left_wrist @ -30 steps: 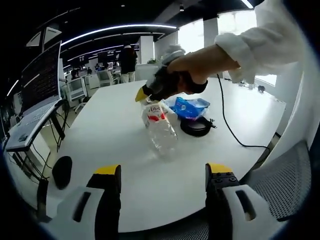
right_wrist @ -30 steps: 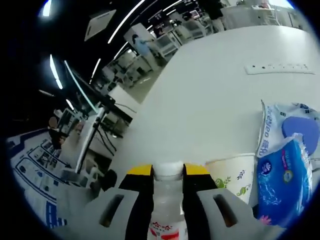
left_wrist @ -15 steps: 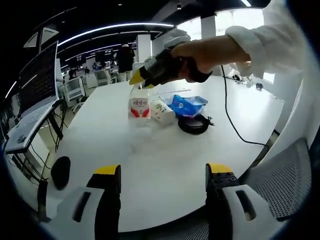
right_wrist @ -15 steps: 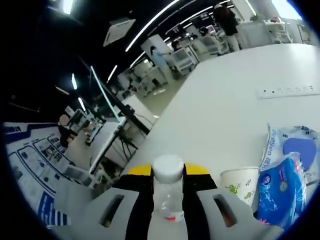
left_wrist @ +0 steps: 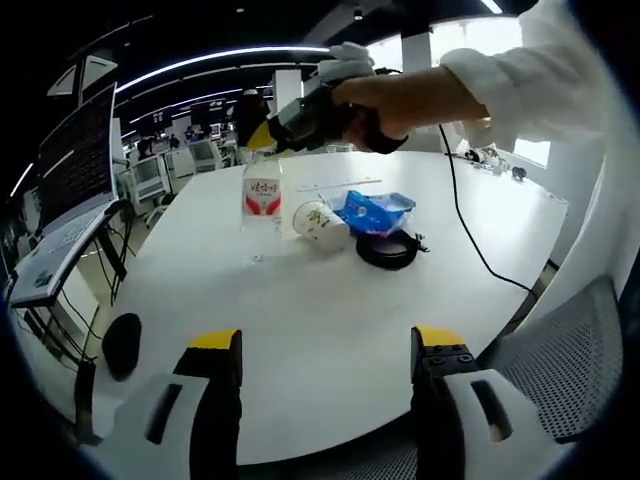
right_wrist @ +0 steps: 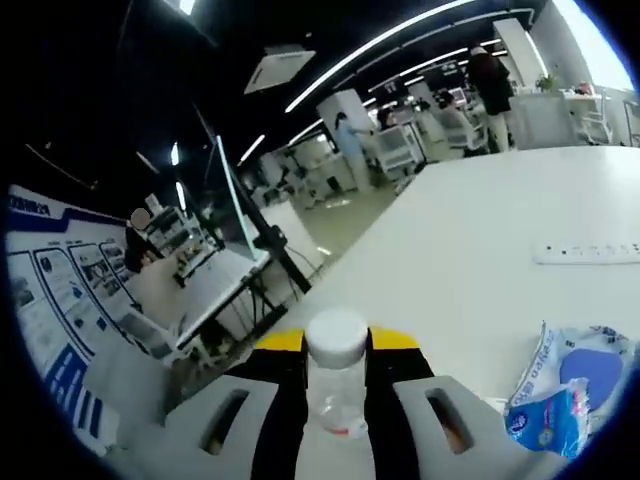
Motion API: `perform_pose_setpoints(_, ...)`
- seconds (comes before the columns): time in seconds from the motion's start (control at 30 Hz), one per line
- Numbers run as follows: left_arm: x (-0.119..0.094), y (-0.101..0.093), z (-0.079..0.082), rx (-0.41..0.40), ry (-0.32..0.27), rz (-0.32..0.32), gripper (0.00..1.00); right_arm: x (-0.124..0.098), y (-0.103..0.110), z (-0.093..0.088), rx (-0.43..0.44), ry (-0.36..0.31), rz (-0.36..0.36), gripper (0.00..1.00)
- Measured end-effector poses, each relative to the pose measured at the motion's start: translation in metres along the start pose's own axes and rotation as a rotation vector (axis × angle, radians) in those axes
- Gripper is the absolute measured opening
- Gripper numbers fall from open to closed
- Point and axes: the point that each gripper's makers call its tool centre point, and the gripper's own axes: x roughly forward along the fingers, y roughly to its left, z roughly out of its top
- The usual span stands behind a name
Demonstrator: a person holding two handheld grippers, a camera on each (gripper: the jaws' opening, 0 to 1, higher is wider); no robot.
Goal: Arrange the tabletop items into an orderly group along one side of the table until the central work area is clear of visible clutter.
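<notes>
1. Left gripper [left_wrist: 325, 345] sits low at the near edge of the table [left_wrist: 300, 310], its yellow-tipped jaws spread wide with nothing between them.
2. Right gripper [right_wrist: 337, 345] has its jaws pressed on the neck of a clear bottle [right_wrist: 336, 390], just under the white cap; in the left gripper view it [left_wrist: 262, 137] reaches in from the right, gripped by a hand [left_wrist: 375, 95] with a white sleeve [left_wrist: 530, 70] behind it, and holds the bottle [left_wrist: 262, 195] upright on the table.
3. Beyond the left gripper, the white table stretches away; a laptop [left_wrist: 70, 190] stands on a side stand to the left, and an office with ceiling light strips and a standing person [left_wrist: 247, 120] lies behind.
4. Just right of the bottle lies a paper cup [left_wrist: 320, 222] on its side; I cannot tell what is inside.
5. Right of the cup are a blue packet [left_wrist: 375, 212] and a black round thing [left_wrist: 390, 248], with a black cable [left_wrist: 470, 250] running off the table.
6. Ahead and right of the right gripper, the blue packet [right_wrist: 565, 395] lies by a power strip [right_wrist: 590, 253].
</notes>
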Motion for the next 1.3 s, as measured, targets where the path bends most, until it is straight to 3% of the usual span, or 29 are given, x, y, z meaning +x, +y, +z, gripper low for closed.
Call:
perform_pose_setpoints(0.2, 0.001, 0.001, -0.001, -0.002, 0.003, 0.003, 0.69, 0.004, -0.007, 0.034, -0.072, -0.041, -0.002, 0.18)
perform_pose_setpoints(0.5, 0.002, 0.001, -0.003, 0.000, 0.009, 0.002, 0.68, 0.012, -0.029, 0.067, -0.165, -0.060, -0.035, 0.18)
perform_pose_setpoints(0.63, 0.002, 0.001, -0.003, 0.001, 0.010, 0.004, 0.68, 0.013, -0.039, 0.068, -0.198, -0.052, -0.060, 0.18)
perform_pose_setpoints(0.93, 0.002, 0.001, -0.004, -0.001, 0.015, 0.004, 0.67, 0.021, -0.052, 0.054, -0.268, -0.010, -0.096, 0.18)
perform_pose_setpoints(1.3, 0.003, 0.001, -0.007, -0.004, 0.028, -0.002, 0.67, 0.026, -0.050, 0.048, -0.341, -0.005, -0.084, 0.18)
